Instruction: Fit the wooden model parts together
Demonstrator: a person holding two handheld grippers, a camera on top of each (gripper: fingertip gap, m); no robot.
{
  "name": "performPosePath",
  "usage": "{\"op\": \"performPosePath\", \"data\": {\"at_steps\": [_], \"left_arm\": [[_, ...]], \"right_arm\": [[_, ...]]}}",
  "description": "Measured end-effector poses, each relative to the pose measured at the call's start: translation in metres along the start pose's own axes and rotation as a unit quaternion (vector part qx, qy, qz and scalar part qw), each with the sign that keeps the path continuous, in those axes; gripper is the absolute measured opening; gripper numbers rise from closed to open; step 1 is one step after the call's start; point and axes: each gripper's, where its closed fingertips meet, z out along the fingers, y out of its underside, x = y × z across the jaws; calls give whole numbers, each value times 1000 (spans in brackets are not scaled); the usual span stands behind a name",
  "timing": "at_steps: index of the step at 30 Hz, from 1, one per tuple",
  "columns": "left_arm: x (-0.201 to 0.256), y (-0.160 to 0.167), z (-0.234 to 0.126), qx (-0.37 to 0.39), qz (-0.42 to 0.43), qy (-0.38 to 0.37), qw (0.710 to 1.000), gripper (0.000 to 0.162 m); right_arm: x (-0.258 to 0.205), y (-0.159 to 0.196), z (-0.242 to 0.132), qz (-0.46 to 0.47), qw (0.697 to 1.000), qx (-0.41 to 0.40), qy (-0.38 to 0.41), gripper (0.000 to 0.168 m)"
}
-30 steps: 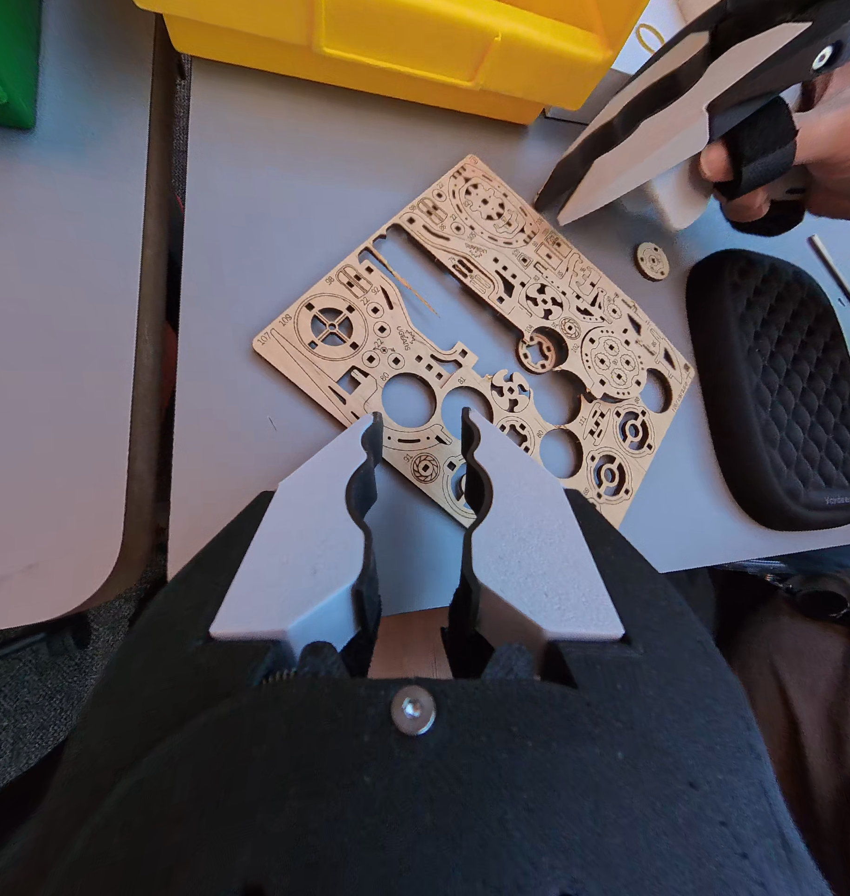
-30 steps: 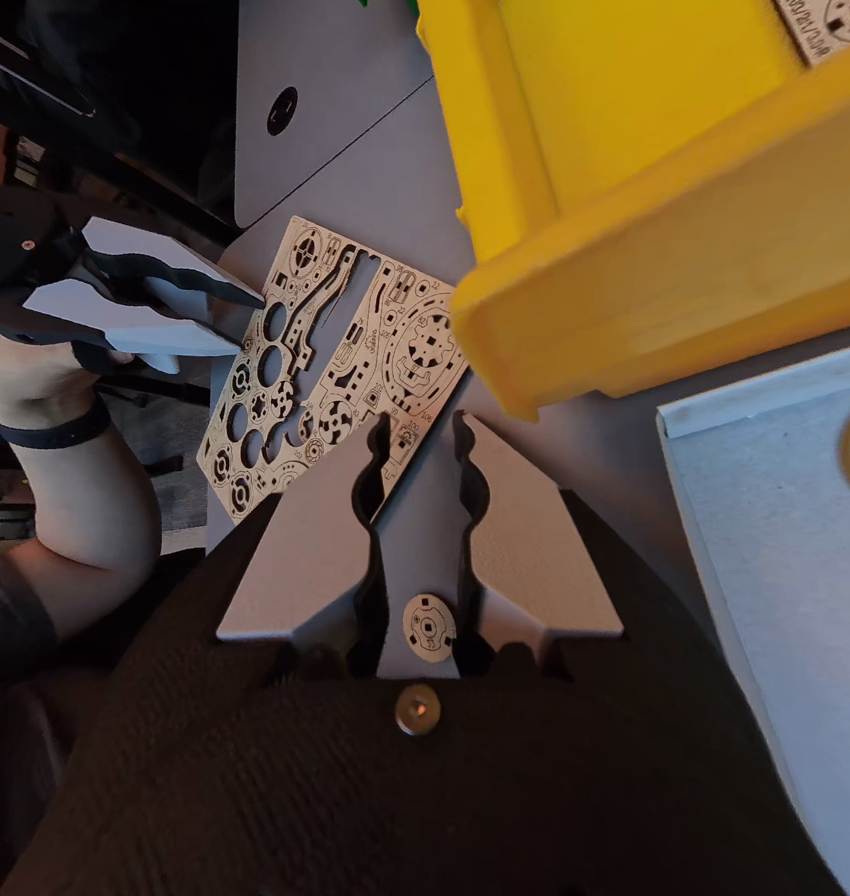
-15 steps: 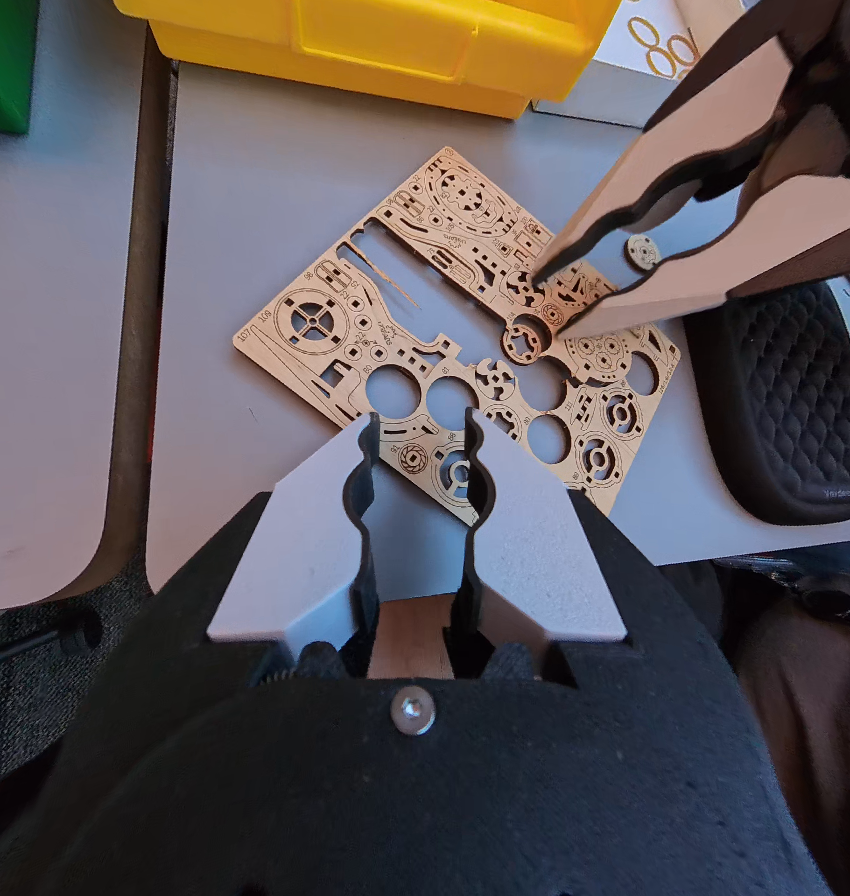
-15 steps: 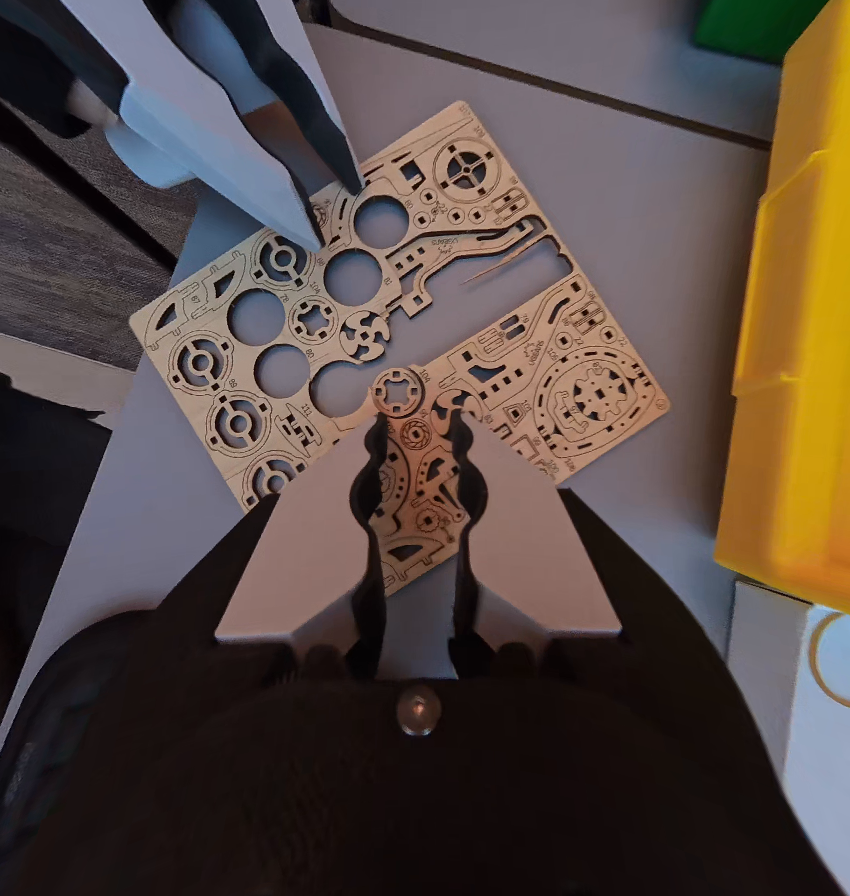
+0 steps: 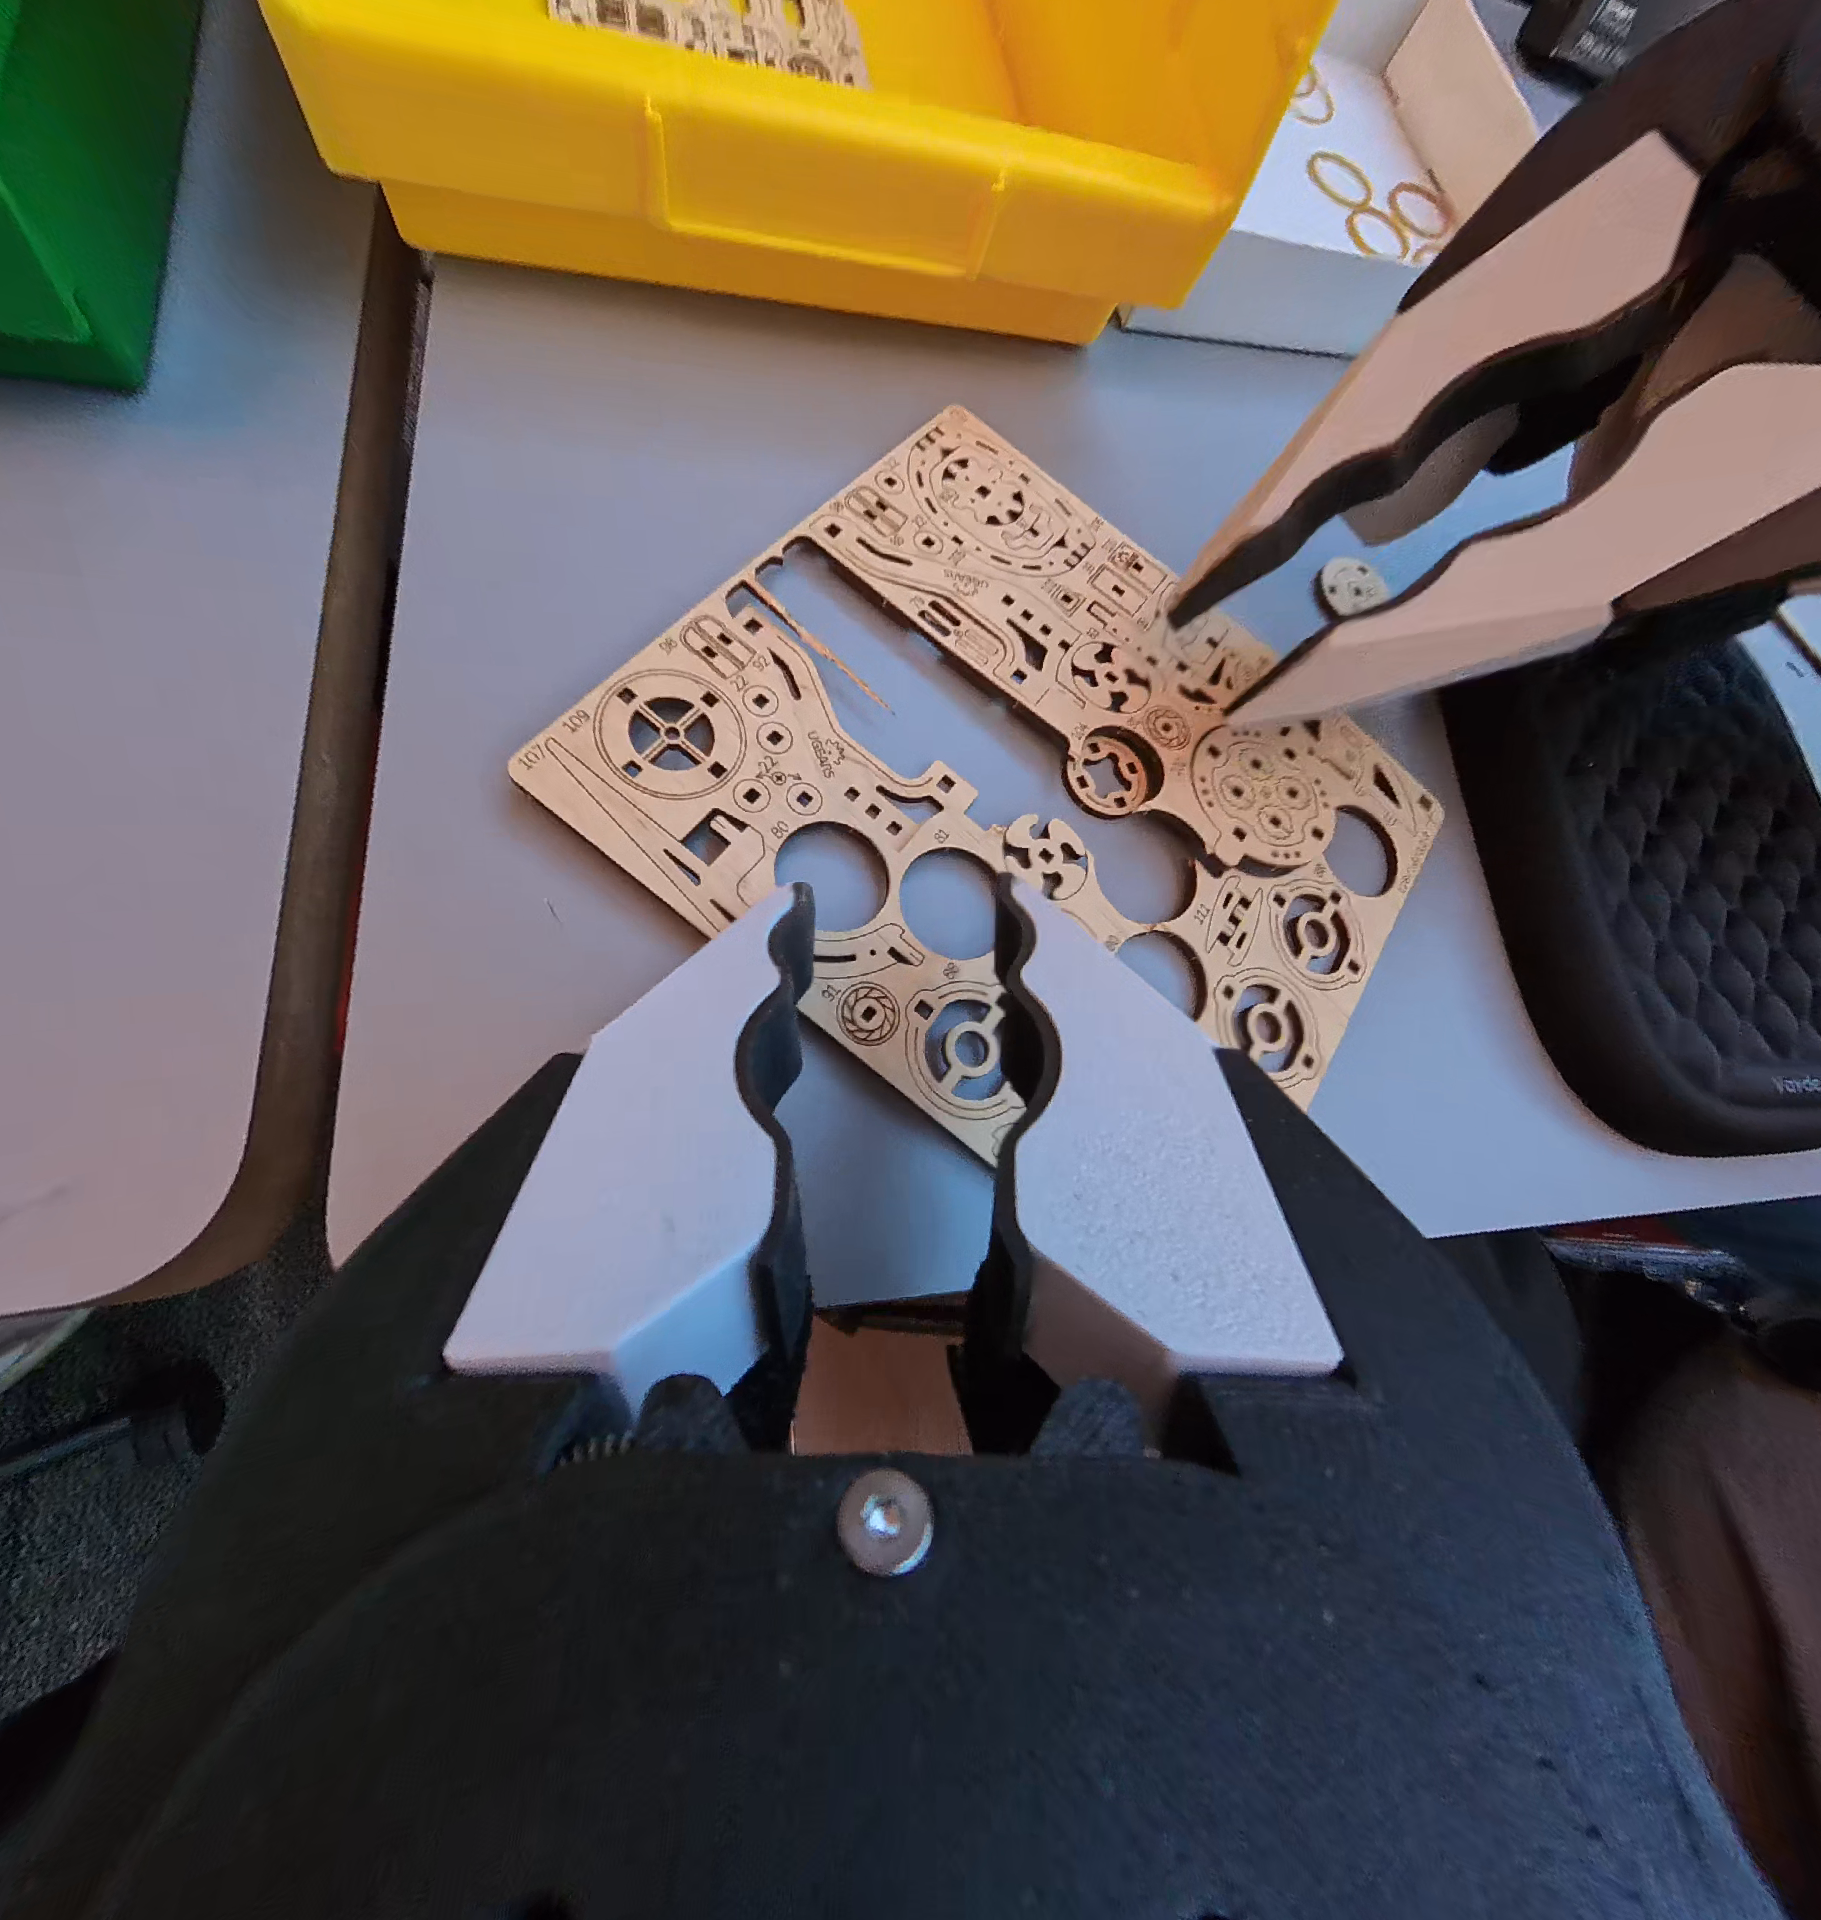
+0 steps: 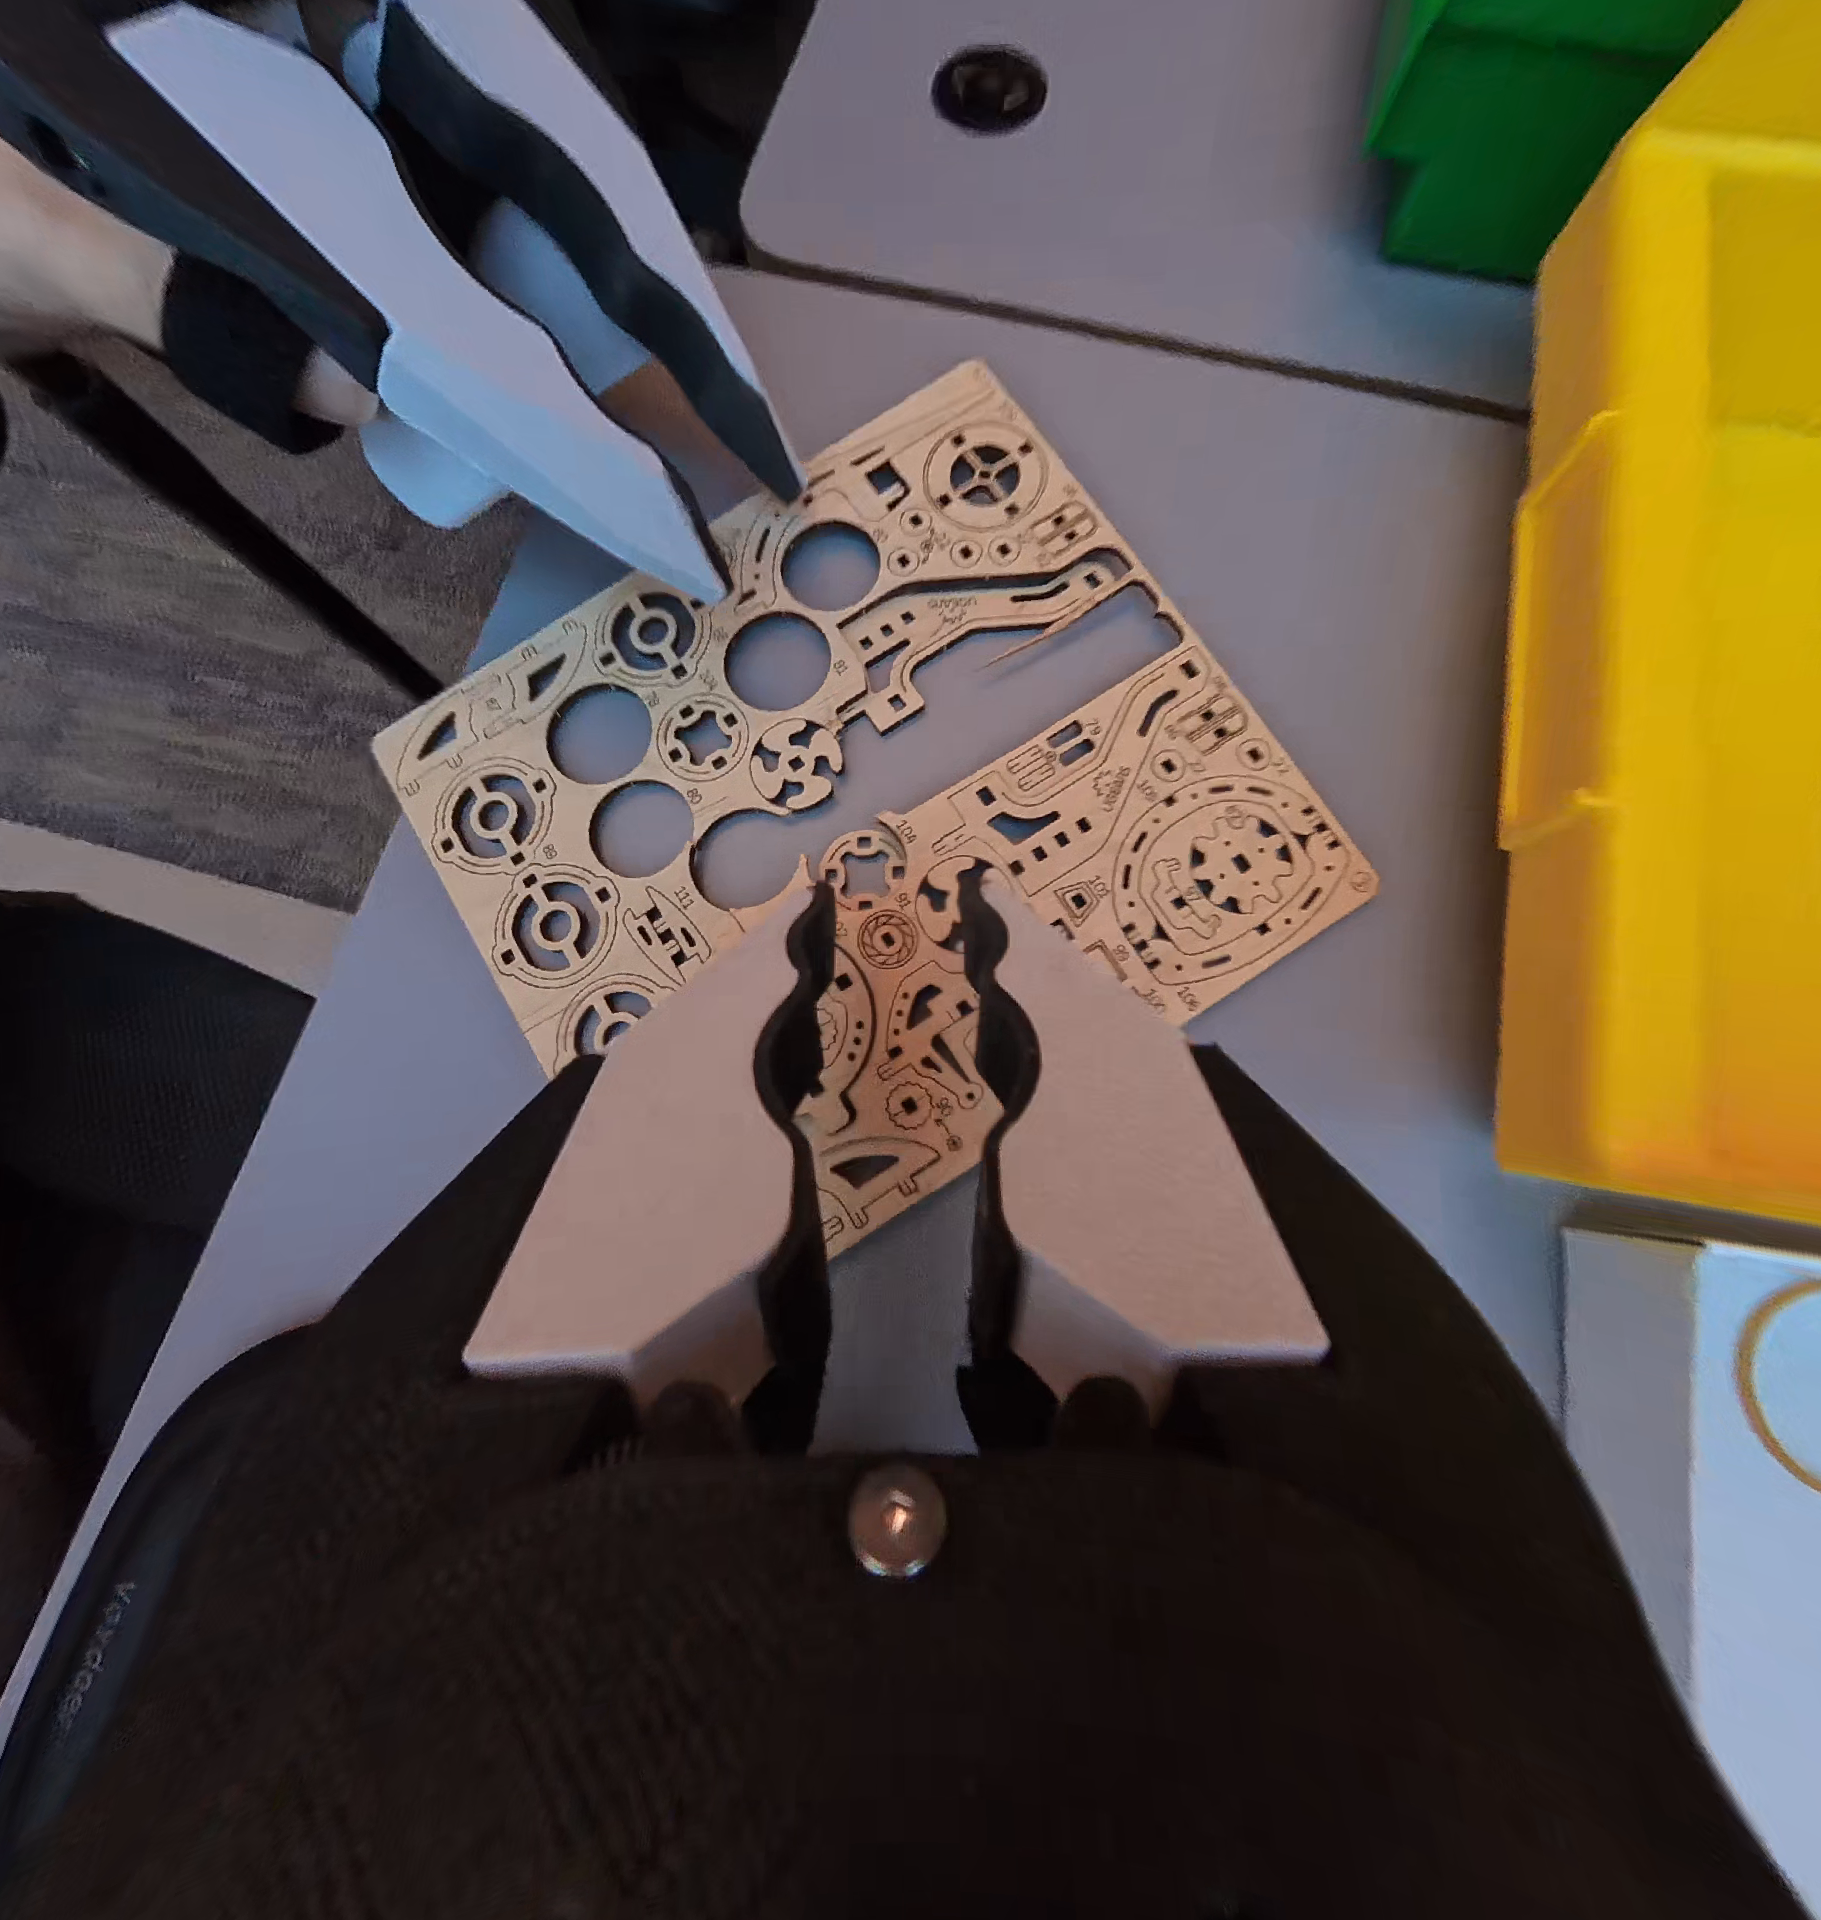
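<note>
A thin laser-cut wooden sheet (image 5: 833, 758) with several round holes lies flat on the grey table. My left gripper (image 5: 901, 904) is open and empty, its tips over the sheet's near edge. My right gripper (image 5: 1212, 665) is open and empty, its tips low over the sheet's far right part. In the right wrist view its tips (image 6: 895, 894) stand on either side of a ring-shaped part (image 6: 864, 868) with a star hole that sits in the sheet (image 6: 1093, 790). The left gripper (image 6: 755, 540) shows at the top left there. A small loose wooden disc (image 5: 1353, 587) lies beyond the sheet.
A yellow bin (image 5: 781, 177) stands behind the sheet, a green bin (image 5: 33, 187) at the far left. A white box (image 5: 1301, 281) with gold rings is at the back right. A black padded rest (image 5: 1664, 883) lies right of the sheet. A table seam (image 5: 366, 623) runs on the left.
My right gripper swung from beside the yellow bin over the sheet and came down around the ring part. My left gripper stayed open at the sheet's near edge.
</note>
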Motion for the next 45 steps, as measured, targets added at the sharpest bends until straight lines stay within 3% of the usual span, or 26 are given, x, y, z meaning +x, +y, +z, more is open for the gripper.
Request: {"op": "performPosePath", "data": {"at_steps": [1, 4, 8, 11, 17, 21, 24, 30, 32, 35, 40, 45], "left_arm": [[3, -2, -3, 10, 1, 4, 1000, 33], [7, 5, -9, 19, -1, 0, 1000, 35], [7, 12, -13, 33, -7, -6, 999, 35], [11, 11, -15, 50, -12, 1, 999, 35], [17, -2, -19, 68, -12, 1, 998, 35], [20, -9, -21, 71, 9, -17, 997, 35], [27, -16, -23, 82, 18, -14, 996, 35], [56, -40, -24, 124, 11, 39, 992, 35], [72, -46, -23, 130, 18, 58, 990, 35], [109, -52, -20, 135, 22, 109, 985, 35], [223, -37, 35, 70, 20, 217, 973, 27], [366, -28, 86, 32, -18, 392, 919, 24]], "right_arm": [[2, -5, -11, 0, 1000, 24, 8, 24], [12, 0, -46, 15, 998, 56, 30, 27], [36, 41, -70, 12, 998, 11, 63, 32], [34, 58, -71, 32, 999, 5, 30, 41], [41, 82, -59, 61, 997, -27, 28, 43], [37, 93, -53, 36, 996, -67, 40, 40], [33, 92, -52, 25, 997, -70, 36, 23], [40, 82, -54, 32, 998, -48, 41, 22], [41, 75, -75, 18, 997, -16, 80, 22], [29, 86, -136, 0, 988, 8, 157, 21], [-19, 162, -259, 25, 946, 70, 316, 21], [-74, 227, -312, 89, 890, 154, 420, 21]]}}
